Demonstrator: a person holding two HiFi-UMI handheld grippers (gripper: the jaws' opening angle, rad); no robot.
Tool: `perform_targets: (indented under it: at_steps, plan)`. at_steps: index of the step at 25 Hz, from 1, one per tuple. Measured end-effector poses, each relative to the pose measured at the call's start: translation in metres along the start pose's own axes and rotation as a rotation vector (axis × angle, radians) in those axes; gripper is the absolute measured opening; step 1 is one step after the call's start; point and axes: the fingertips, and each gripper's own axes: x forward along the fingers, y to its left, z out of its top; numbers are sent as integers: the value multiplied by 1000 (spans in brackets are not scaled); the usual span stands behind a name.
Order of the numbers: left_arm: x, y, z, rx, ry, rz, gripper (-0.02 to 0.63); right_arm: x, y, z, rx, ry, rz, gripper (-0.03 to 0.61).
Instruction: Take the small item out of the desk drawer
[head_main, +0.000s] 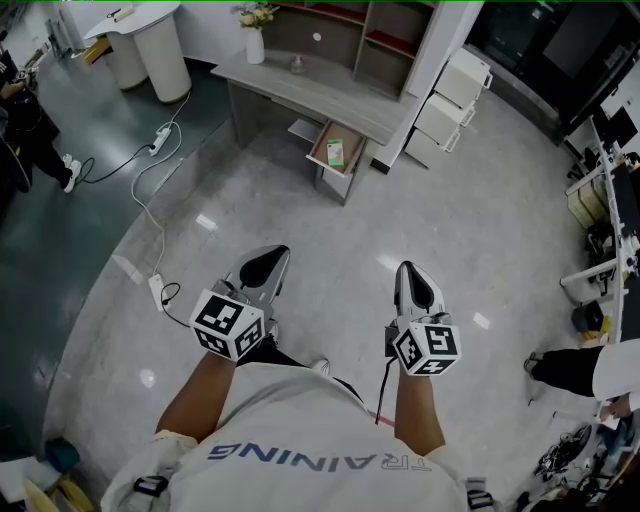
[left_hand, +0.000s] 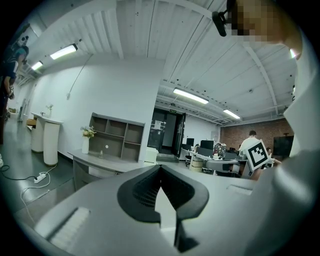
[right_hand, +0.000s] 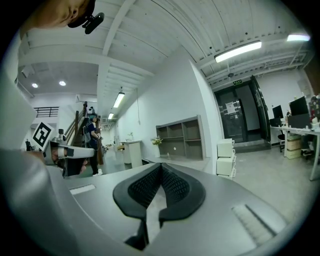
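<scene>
A grey desk (head_main: 300, 85) stands several steps ahead across the floor. Its drawer (head_main: 322, 153) hangs open, and a small green item (head_main: 336, 152) lies inside it. Both grippers are held at waist height, far from the desk. My left gripper (head_main: 271, 254) is shut and holds nothing; its jaws meet at the tip in the left gripper view (left_hand: 160, 167). My right gripper (head_main: 407, 269) is also shut and empty, with the pads touching in the right gripper view (right_hand: 161, 165). The drawer does not show in either gripper view.
A power strip (head_main: 156, 290) and its white cable lie on the floor at the left. White pedestals (head_main: 160, 45) stand at the back left, and a white drawer cabinet (head_main: 450, 100) is right of the desk. A vase (head_main: 255, 40) is on the desk. One person (head_main: 30, 120) stands at the left, another (head_main: 575, 365) at the right.
</scene>
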Motion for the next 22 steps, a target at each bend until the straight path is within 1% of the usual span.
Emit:
perform_targets:
  at_steps: [5, 13, 17, 20, 22]
  plan:
    - [15, 33, 13, 4, -16, -32, 2, 33, 9, 6, -7, 1, -28, 14]
    - [35, 108, 42, 12, -36, -75, 2, 97, 44, 27, -37, -16, -61, 14]
    - [40, 138, 47, 15, -35, -108, 2, 121, 62, 31, -47, -25, -89, 14]
    - [42, 161, 47, 10, -33, -111, 2, 137, 74, 26, -55, -16, -99, 14]
    - [43, 173, 45, -7, -29, -109, 2, 145, 78, 22, -57, 1, -104, 14]
